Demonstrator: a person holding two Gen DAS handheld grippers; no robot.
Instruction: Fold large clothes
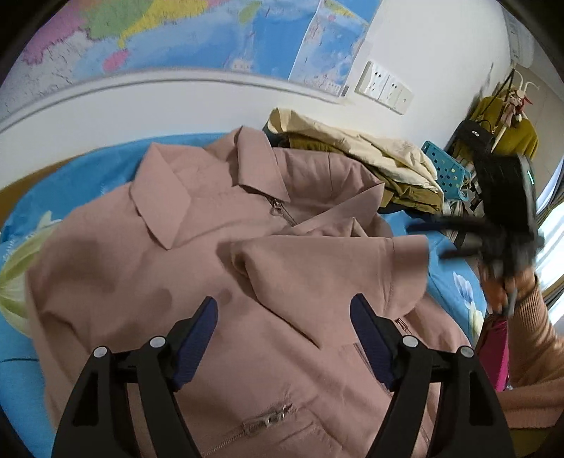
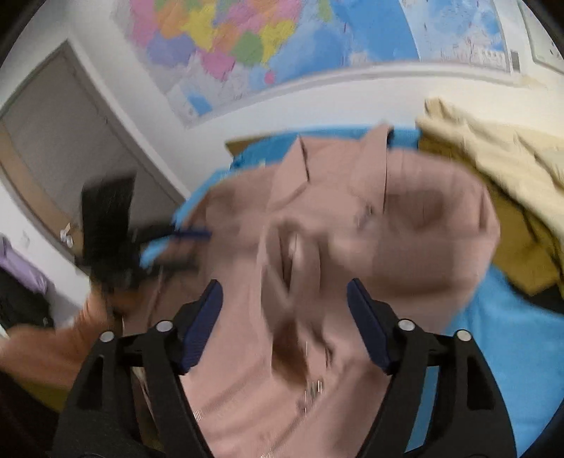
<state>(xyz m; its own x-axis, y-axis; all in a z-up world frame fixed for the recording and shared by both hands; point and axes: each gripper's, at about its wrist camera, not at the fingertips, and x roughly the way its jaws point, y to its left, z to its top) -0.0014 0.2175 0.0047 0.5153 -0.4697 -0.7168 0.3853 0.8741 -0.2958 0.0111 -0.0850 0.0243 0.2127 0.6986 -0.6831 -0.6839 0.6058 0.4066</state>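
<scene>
A dusty pink zip jacket (image 1: 246, 225) lies collar-up on a blue flowered bedsheet (image 1: 454, 292), one sleeve folded across its front. My left gripper (image 1: 283, 310) hovers open over the jacket's middle, with nothing between its blue pads. Held in a person's hand, my right gripper (image 1: 437, 239) is a blurred shape just off the jacket's right edge. The right wrist view is blurred: the right gripper (image 2: 283, 296) stands open above the pink jacket (image 2: 405, 229), its pads holding nothing. The left gripper (image 2: 183, 246) appears there at the jacket's left side.
A pile of cream and olive clothes (image 1: 387, 155) lies behind the jacket, beside a blue perforated basket (image 1: 447, 169). A wall map (image 1: 211, 31) and sockets (image 1: 384, 88) are on the wall. A coat stand with a black bag (image 1: 476, 134) is far right. A door (image 2: 70, 141) is at left.
</scene>
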